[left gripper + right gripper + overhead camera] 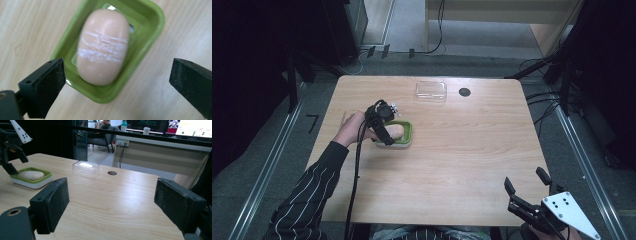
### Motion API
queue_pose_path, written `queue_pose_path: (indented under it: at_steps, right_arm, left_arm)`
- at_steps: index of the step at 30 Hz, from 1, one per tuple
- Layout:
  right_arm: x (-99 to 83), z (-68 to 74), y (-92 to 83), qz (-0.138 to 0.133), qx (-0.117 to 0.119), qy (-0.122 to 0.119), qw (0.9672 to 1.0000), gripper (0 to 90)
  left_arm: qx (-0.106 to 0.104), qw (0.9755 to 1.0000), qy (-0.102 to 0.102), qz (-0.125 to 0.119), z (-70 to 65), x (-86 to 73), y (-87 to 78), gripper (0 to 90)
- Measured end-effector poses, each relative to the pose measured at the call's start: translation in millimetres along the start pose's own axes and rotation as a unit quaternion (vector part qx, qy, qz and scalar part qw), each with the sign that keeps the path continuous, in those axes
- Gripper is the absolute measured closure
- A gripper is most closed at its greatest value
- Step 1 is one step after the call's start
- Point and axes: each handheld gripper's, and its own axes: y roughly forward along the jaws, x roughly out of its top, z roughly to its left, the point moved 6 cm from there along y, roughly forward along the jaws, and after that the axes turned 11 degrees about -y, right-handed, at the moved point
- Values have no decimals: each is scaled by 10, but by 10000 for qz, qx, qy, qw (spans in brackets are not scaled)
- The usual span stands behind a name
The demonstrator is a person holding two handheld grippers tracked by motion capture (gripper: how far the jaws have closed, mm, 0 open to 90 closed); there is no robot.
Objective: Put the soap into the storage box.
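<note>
While the left gripper [388, 131] hangs over the left half of the wooden table [472, 165], its jaws stand wide apart with nothing pressed between them. Directly beneath it lies the bar of soap [103, 46], a pinkish oval with white scuff marks across its top, resting lengthwise in the green soap dish [147, 40]. In the left gripper view the soap sits between and beyond the two black jaws, clear of both pads; the left pad hovers over the dish's near corner, and the right one over bare wood beside the dish. In the right gripper view the dish shows a white base under its green rim, and the left gripper's tip is poised just above the dish's edge.

Far from all this, the right gripper [527, 189] is at the table's near right corner, jaws likewise spread open and empty, pointing across the wood. A clear plastic lid [431, 91] lies near the far edge, with a small dark round grommet [464, 92] just beside it, both well apart from the dish.
</note>
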Motion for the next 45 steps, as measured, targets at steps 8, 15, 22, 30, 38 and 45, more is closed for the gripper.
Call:
queue_pose_path:
  at_steps: [8, 15, 22, 30, 38, 45]
  right_arm:
    - [0, 0, 1, -7, 9, 4, 10000, 132]
    - [0, -2, 2, -13, 18, 6, 10000, 132]
    - [0, 1, 3, -12, 29, 12, 10000, 132]
    - [-1, -2, 3, -9, 25, 16, 10000, 132]
    - [-1, -3, 4, -10, 25, 12, 10000, 132]
    - [-1, -3, 2, -11, 25, 17, 10000, 132]
  left_arm:
    - [46, 9999, -46, 98, -169, -121, -122, 5]
    - [29, 9997, -205, 103, -260, -254, -195, 0]
    - [1, 9995, -250, 187, -387, -408, -204, 0]
    - [-16, 9992, -307, 237, -526, -576, -215, 0]
    - [-7, 9992, -311, 244, -686, -741, -235, 0]
    - [-110, 9986, -292, 419, -766, -897, -145, 0]
